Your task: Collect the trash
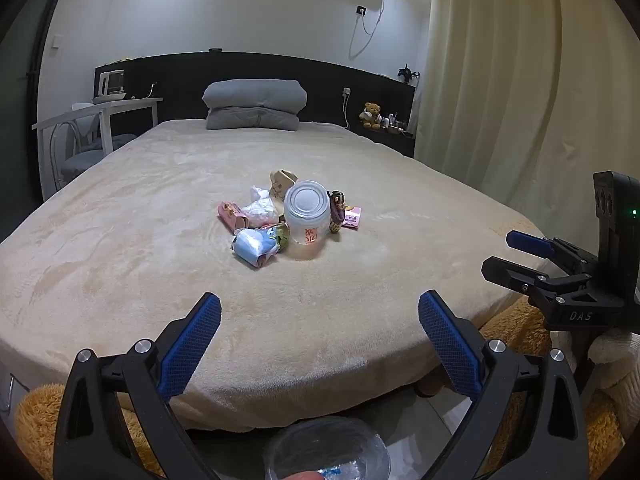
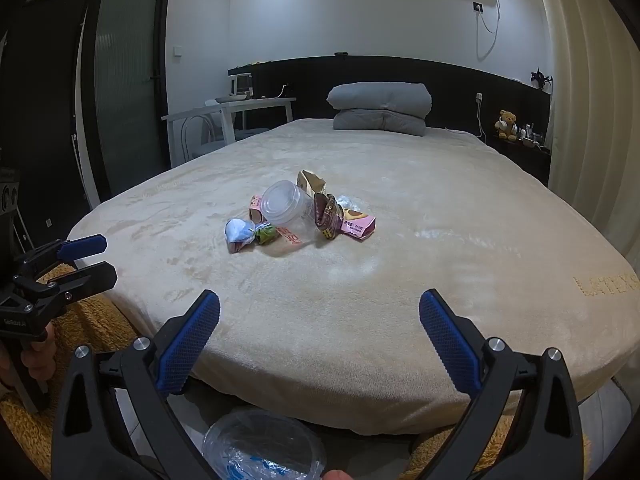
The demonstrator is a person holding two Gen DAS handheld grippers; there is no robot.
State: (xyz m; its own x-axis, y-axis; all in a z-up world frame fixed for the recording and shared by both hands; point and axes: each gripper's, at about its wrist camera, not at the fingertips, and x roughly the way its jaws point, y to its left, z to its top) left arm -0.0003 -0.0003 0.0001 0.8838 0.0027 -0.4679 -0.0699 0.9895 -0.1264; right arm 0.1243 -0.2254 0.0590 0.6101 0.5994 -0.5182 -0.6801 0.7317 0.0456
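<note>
With both the left gripper (image 1: 320, 344) and right gripper (image 2: 320, 344) spread and empty at the bed (image 1: 120, 240) foot, reach for the plastic cup (image 1: 307, 216) first, pinching its wall, not the wrappers (image 1: 256, 246).

Pretty plain bedroom: a big bed (image 1: 280, 320) is covered with a beige plush blanket, and a folded grey quilt (image 1: 254, 105) is stacked by the black headboard (image 2: 400, 72). White walls, cream curtains (image 1: 520, 80) on the right, a white desk (image 2: 240, 110) on the left, and a teddy bear (image 1: 371, 115) is parked on the shelf.
</note>
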